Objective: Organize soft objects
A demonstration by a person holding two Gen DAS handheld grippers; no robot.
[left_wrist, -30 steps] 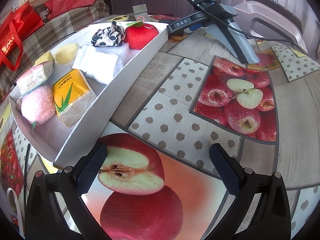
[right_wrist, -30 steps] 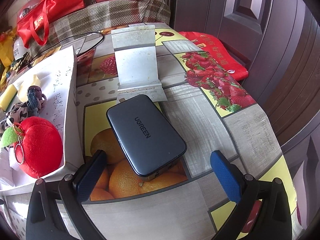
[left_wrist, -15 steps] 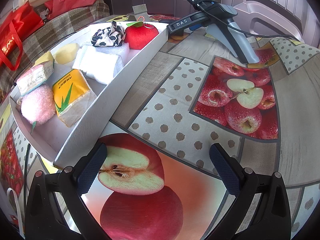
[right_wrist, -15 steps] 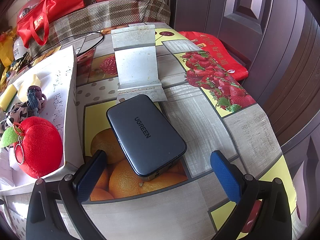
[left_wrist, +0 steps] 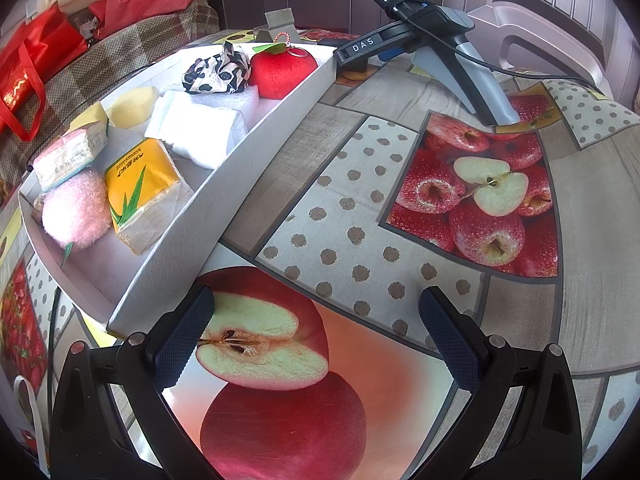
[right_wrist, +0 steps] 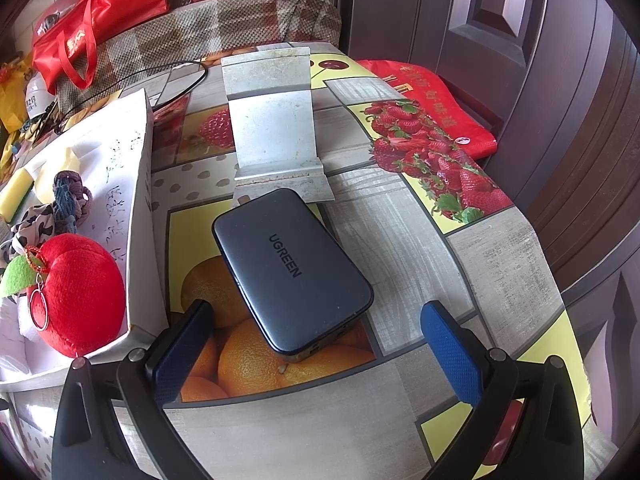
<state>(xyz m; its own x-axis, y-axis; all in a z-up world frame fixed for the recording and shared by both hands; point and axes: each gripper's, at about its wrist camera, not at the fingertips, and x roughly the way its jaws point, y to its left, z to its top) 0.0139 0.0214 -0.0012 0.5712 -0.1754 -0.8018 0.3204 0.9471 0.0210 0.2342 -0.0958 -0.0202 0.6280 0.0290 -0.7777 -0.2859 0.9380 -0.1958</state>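
Resting both tongs, left tongs (left_wrist: pixel 314 332) and right tongs (right_wrist: pixel 316 340), released and empty over the fruit-print table (left_wrist: pixel 400 220), you are leaving the soft things gathered in the shallow white cardboard tray (left_wrist: pixel 224 200), the red plush apple (left_wrist: pixel 282 70) tucked into its far corner.
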